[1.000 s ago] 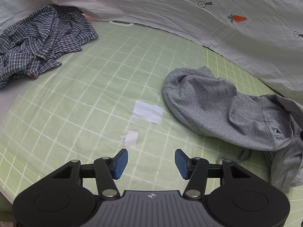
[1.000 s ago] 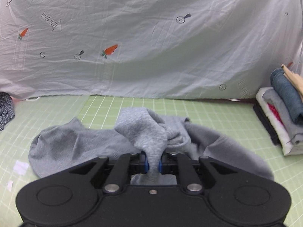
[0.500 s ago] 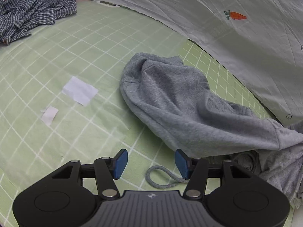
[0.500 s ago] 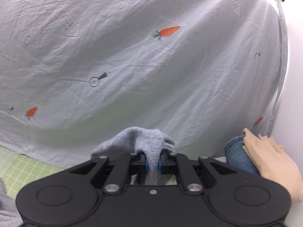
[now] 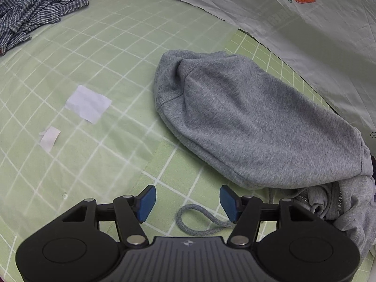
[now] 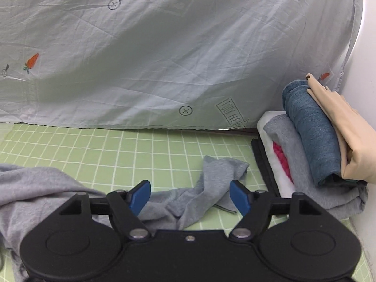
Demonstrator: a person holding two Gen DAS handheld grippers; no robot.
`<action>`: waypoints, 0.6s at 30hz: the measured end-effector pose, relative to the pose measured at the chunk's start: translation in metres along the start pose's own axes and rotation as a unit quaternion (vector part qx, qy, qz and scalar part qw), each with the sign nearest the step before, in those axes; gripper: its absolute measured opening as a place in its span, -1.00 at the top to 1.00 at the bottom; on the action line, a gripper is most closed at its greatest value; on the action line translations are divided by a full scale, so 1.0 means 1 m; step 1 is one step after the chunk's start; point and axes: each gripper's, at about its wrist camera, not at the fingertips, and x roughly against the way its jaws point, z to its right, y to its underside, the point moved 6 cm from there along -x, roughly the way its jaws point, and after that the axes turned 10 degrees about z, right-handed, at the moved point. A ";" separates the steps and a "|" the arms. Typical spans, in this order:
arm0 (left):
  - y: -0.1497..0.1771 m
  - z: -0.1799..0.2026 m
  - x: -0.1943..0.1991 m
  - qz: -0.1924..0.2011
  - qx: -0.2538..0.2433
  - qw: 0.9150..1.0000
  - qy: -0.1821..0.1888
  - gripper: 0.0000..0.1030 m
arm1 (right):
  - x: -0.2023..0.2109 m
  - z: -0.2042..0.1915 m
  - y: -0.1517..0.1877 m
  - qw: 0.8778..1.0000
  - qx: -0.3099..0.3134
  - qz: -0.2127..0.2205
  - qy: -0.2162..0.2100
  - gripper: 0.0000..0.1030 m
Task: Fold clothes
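A grey hooded sweatshirt [image 5: 253,127] lies crumpled on the green checked mat [image 5: 112,47], its hood spread flat toward the left. Its grey drawstring [image 5: 197,221] loops on the mat just in front of my left gripper [image 5: 188,202], which is open and holds nothing. In the right wrist view a sleeve of the grey sweatshirt [image 6: 211,183] lies stretched out on the mat [image 6: 141,145]. My right gripper [image 6: 190,198] hangs open just above that sleeve with nothing between its blue pads.
A crumpled blue checked shirt [image 5: 40,7] lies at the far left. Two white paper scraps [image 5: 88,103] rest on the mat. A stack of folded clothes [image 6: 317,141] stands at the right edge. A pale printed sheet [image 6: 164,47] hangs behind.
My right gripper came down from high up and let go of the grey sleeve, which now lies on the mat. My left gripper stayed open and shifted slightly closer to the hood.
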 end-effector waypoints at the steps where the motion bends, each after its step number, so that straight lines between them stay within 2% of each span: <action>1: -0.002 0.001 0.001 0.002 -0.003 1.000 0.004 -0.19 | 0.008 -0.010 -0.003 1.000 0.006 0.009 -0.015 -0.58; 5: -0.002 -0.002 0.006 0.009 -0.007 1.000 0.011 -0.20 | 0.033 -0.060 -0.011 0.993 0.068 0.040 -0.086 -0.67; 10: -0.002 -0.007 0.012 0.016 -0.008 1.000 0.019 -0.20 | 0.037 -0.128 -0.007 0.971 0.148 0.036 -0.186 -0.67; 12: 0.000 -0.009 0.014 0.018 -0.001 1.000 0.019 -0.20 | 0.035 -0.151 -0.002 0.958 0.185 0.031 -0.216 -0.67; 15: 0.001 -0.013 0.015 0.019 0.009 1.000 0.017 -0.20 | 0.036 -0.184 0.004 0.929 0.280 0.052 -0.237 -0.67; 18: 0.002 -0.015 0.014 0.019 0.015 1.000 0.014 -0.20 | 0.034 -0.207 0.001 0.900 0.339 0.075 -0.262 -0.62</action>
